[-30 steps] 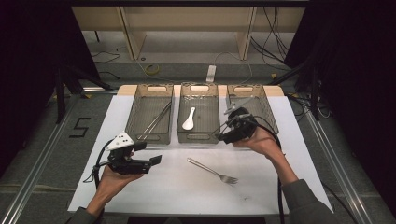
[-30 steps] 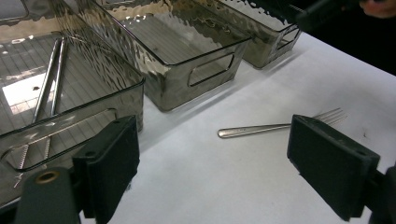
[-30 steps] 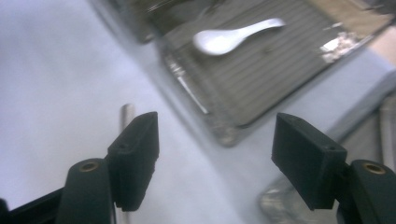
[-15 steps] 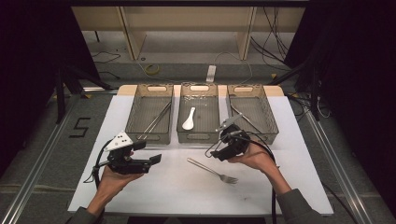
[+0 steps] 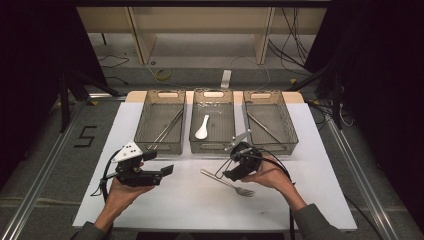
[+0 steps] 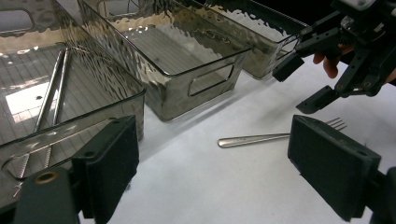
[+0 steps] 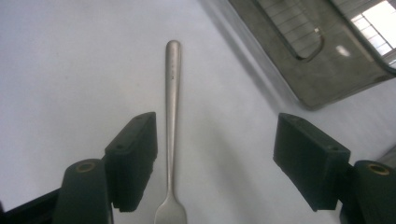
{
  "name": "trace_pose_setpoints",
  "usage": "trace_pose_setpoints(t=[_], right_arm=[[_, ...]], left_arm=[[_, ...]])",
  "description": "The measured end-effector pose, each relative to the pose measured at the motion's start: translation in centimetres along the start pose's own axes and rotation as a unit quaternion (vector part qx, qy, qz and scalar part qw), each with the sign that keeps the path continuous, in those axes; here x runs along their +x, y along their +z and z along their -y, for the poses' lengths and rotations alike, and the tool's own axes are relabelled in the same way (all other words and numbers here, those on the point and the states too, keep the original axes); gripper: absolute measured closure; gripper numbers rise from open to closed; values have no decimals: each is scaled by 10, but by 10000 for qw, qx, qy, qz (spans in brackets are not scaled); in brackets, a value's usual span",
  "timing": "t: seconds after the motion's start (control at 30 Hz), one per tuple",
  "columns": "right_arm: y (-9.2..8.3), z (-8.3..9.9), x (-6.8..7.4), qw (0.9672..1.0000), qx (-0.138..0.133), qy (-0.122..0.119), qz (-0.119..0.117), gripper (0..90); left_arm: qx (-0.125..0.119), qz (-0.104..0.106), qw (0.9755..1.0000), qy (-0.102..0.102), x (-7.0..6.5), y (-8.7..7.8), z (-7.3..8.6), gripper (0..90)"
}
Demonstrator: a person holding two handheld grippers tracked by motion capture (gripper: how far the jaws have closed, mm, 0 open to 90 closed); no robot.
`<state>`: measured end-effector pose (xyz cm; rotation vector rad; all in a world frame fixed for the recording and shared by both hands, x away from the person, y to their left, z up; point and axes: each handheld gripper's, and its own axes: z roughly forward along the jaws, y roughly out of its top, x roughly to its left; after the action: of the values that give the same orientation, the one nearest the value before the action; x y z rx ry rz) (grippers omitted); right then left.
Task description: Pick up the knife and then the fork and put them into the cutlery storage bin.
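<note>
A metal fork (image 5: 228, 182) lies on the white sheet in front of the bins, tines toward the right. My right gripper (image 5: 226, 174) hovers just over its handle, open and tilted down to the left. In the right gripper view the fork (image 7: 172, 116) runs lengthwise between the jaws, close to the left fingertip (image 7: 133, 156), untouched; the right gripper (image 7: 222, 161) stands wide. My left gripper (image 5: 159, 162) is held level at the left, open and empty, pointing right. From the left gripper (image 6: 219, 163) I see the fork (image 6: 254, 139) and the right gripper (image 6: 308, 79) above it.
Three smoky clear bins stand in a row at the back. The left bin (image 5: 159, 147) holds long metal chopsticks (image 5: 167, 127), the middle bin (image 5: 212, 147) a white spoon (image 5: 202, 127), the right bin (image 5: 290, 135) a thin metal utensil (image 5: 262, 127). The white sheet (image 5: 175, 205) covers the table.
The right gripper came away from the right bin, moving down and to the left until it sits over the fork's handle. The left gripper stayed put.
</note>
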<state>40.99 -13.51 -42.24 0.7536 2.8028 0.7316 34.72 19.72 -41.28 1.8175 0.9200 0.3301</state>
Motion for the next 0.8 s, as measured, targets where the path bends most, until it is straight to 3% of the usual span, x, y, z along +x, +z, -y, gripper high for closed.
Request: trace_pose_setpoints(t=[0.1,0.5,0.8], right_arm=[[3,0,1,9999,137,41,-17,321],[12,1,4,9996,218,-158,-32,333],[16,1,8,9993,363,-111,-50,361]], left_arm=[[3,-2,10000,4,0,0,0,162],[-7,-6,10000,-3,0,0,0,162],[1,-13,10000,-3,0,1,0,162]])
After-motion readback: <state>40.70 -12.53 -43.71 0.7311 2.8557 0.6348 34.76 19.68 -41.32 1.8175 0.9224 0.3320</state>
